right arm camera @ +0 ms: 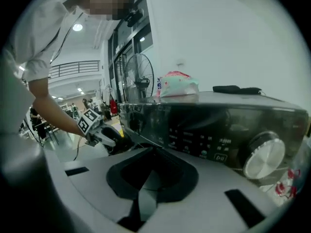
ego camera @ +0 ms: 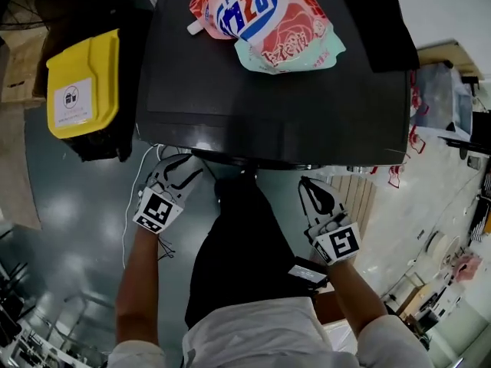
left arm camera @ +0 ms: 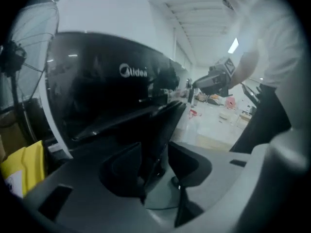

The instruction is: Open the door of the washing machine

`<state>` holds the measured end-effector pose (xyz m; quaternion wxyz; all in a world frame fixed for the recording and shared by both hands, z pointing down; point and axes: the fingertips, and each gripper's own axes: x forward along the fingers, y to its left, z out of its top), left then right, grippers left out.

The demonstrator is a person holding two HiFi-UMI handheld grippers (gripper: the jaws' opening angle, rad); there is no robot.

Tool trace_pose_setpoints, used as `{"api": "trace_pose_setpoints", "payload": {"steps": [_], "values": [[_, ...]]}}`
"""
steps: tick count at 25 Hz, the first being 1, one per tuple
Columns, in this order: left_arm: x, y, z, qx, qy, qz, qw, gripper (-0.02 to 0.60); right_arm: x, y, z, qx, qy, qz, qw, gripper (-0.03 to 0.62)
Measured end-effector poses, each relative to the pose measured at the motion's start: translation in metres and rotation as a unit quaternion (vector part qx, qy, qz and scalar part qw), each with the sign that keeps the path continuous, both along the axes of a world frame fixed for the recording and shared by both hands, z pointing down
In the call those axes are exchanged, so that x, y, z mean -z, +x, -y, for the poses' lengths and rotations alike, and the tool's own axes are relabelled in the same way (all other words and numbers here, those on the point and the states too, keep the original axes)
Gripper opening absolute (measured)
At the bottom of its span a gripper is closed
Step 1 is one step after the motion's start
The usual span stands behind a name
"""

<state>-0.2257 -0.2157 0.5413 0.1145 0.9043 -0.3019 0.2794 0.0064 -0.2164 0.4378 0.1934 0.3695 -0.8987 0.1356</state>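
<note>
The black washing machine (ego camera: 268,90) fills the top of the head view, and its front is hidden under the top's edge. In the left gripper view its round dark glass door (left arm camera: 97,91) is close ahead. My left gripper (left arm camera: 155,152) is open, and a dark edge of the door runs down into the gap between its jaws; whether the pads touch it I cannot tell. From above, the left gripper (ego camera: 178,171) sits just under the machine's front edge. My right gripper (ego camera: 305,184) hangs right of it, jaws together and empty, facing the control panel (right arm camera: 204,140) and dial (right arm camera: 262,154).
Two detergent pouches (ego camera: 265,18) and a black cloth (ego camera: 380,21) lie on the machine's top. A yellow-lidded bin (ego camera: 84,90) stands to its left, with a standing fan (right arm camera: 138,81) behind. A white cable (ego camera: 132,198) trails on the floor. The person's dark trouser legs (ego camera: 245,251) stand between the grippers.
</note>
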Motion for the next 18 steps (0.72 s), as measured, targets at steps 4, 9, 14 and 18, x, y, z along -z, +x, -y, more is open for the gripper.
{"api": "trace_pose_setpoints", "payload": {"steps": [4, 9, 14, 18], "values": [[-0.060, 0.001, -0.006, -0.046, -0.031, 0.046, 0.9974, 0.178, -0.022, -0.005, 0.000, 0.022, -0.001, 0.001, 1.000, 0.040], [-0.107, 0.000, -0.011, -0.073, -0.055, 0.066, 0.9936, 0.178, -0.046, -0.013, 0.006, 0.045, 0.014, -0.002, 0.999, 0.040], [-0.127, 0.005, -0.010, -0.093, -0.044, 0.083, 0.9912, 0.178, -0.060, -0.015, 0.008, 0.036, 0.018, 0.012, 0.999, 0.040], [-0.133, 0.011, -0.005, -0.116, -0.033, 0.094, 0.9882, 0.138, -0.062, -0.013, 0.007, 0.024, 0.025, 0.014, 0.999, 0.040]]}}
